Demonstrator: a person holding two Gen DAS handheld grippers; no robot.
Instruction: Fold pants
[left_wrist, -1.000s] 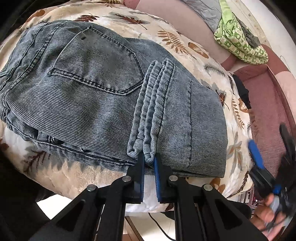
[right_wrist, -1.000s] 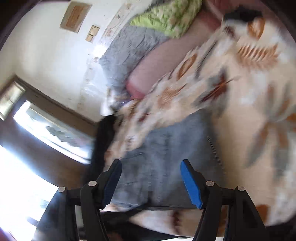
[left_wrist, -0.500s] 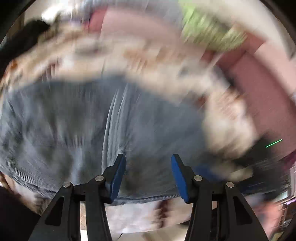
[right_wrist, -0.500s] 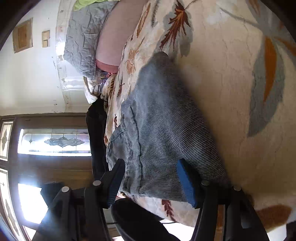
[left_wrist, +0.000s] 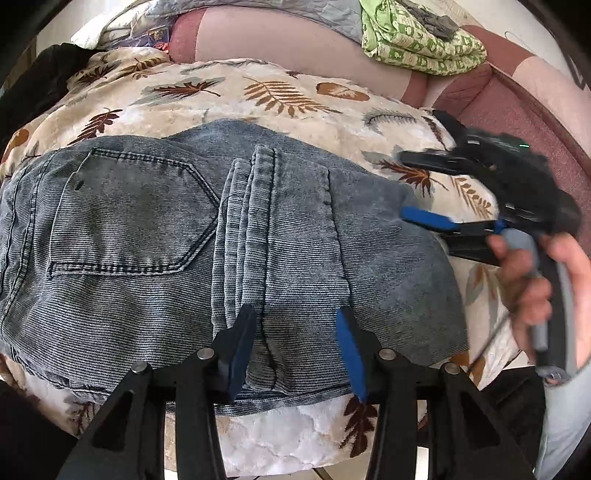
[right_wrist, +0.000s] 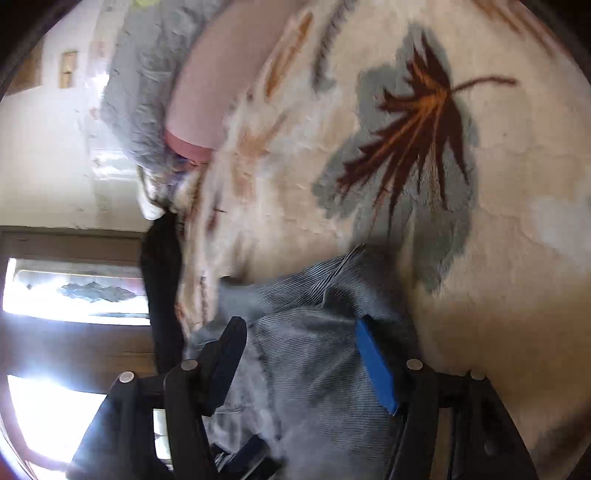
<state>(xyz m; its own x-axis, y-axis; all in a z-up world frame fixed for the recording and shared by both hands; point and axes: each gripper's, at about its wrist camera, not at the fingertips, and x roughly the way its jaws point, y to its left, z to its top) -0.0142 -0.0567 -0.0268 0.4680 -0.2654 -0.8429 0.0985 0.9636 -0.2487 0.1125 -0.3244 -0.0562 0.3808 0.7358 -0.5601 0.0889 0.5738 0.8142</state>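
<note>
The pants (left_wrist: 177, 258), grey-blue ribbed denim, lie folded into a compact bundle on a cream blanket (left_wrist: 280, 92) printed with brown and grey leaves, which covers a cushioned seat. A back pocket (left_wrist: 122, 218) faces up on the left part of the bundle, and the stacked leg hems (left_wrist: 251, 221) run down the middle of it, with another folded layer of denim to their right. The left claw (left_wrist: 295, 350) hangs over the near edge of the bundle with its jaws parted; they have just been opening, and nothing is gripped between them, the blue pads standing apart over the cloth on either side of the hem stack's lower end. The right claw (left_wrist: 424, 192) comes in from the right side of the bundle, held by a hand (left_wrist: 535, 288) on its grey handle; its jaws are also apart, one blue-padded finger lying at the top right corner of the denim and the other dark finger out over the blanket. In the right wrist view the right claw (right_wrist: 295, 354) has that corner of the pants (right_wrist: 314, 339) between its open fingers, and the pads do not press on the fabric. Behind the blanket sits a pink cushion (left_wrist: 277, 40), with a green patterned cloth (left_wrist: 417, 40) folded on top of it.
</note>
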